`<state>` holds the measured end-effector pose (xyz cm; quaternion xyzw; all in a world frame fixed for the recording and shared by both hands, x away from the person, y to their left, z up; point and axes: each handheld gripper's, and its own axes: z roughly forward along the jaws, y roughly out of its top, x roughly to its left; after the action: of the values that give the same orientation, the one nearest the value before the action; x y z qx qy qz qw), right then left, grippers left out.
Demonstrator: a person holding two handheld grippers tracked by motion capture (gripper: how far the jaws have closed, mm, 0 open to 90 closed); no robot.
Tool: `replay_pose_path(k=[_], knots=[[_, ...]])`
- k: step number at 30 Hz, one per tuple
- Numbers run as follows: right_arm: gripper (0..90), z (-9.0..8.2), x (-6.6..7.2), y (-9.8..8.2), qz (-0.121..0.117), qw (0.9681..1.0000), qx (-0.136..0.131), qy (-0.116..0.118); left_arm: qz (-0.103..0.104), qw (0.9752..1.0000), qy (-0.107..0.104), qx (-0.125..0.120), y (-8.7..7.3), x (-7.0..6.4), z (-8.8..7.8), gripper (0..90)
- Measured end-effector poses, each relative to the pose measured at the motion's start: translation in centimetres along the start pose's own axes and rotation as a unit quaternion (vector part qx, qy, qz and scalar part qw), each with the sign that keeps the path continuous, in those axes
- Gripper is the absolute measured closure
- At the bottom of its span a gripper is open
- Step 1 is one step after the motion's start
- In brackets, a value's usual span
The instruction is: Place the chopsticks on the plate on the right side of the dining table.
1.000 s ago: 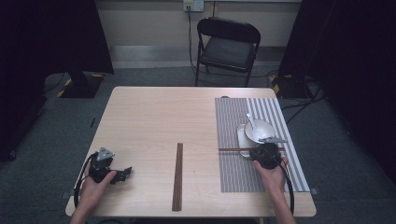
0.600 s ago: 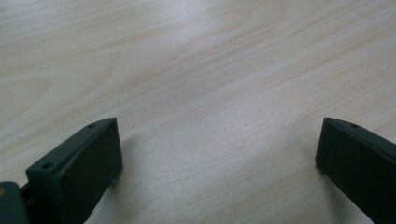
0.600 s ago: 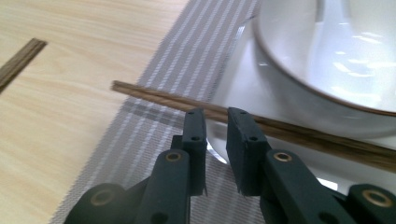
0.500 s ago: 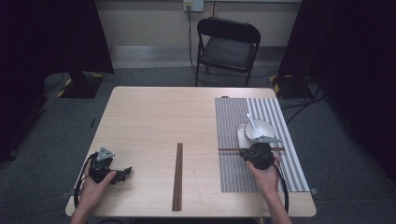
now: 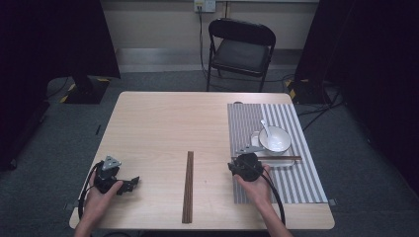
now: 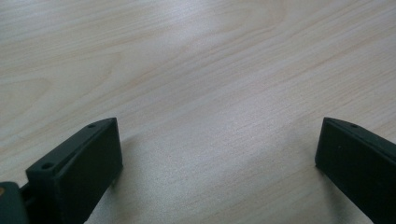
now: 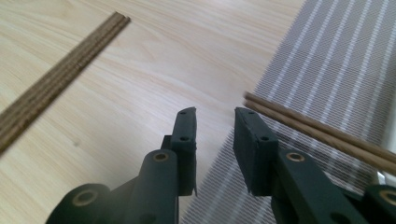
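Note:
A pair of brown chopsticks (image 5: 276, 158) (image 7: 317, 130) lies crosswise on the striped placemat (image 5: 296, 182) (image 7: 336, 60), just in front of a white bowl (image 5: 275, 139) that holds a white spoon (image 5: 265, 129). My right gripper (image 5: 244, 163) (image 7: 215, 114) hovers at the mat's left edge, beside the chopsticks' left tips. Its jaws have just been opening; the gap is narrow and nothing is between them. A long flat bundle of brown sticks (image 5: 188, 186) (image 7: 60, 79) lies at the table's middle. My left gripper (image 5: 118, 180) (image 6: 217, 123) rests wide open over bare wood near the front left.
The light wooden table (image 5: 163, 123) has room between the two grippers on either side of the stick bundle. A black folding chair (image 5: 242, 47) stands beyond the far edge. Cables trail from both grippers toward the front edge.
My right gripper has moved left from just in front of the bowl to the placemat's left edge. The chopstick pair stays on the mat. The left hand has kept still.

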<state>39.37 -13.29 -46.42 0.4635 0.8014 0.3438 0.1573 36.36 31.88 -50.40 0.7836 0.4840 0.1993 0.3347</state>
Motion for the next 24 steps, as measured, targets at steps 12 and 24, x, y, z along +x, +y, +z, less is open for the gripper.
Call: replay_pose_path(k=[12,24], knots=[[62.4,3.2,3.4,2.3,-0.007,0.9999,-0.003,0.011,0.001,1.0,-0.001,-0.001,0.0,0.0,0.0,0.1],[43.4,5.4,3.3,2.1,0.013,0.9997,0.011,-0.018,0.001,1.0,-0.002,-0.001,0.0,0.0,0.0,0.1]])
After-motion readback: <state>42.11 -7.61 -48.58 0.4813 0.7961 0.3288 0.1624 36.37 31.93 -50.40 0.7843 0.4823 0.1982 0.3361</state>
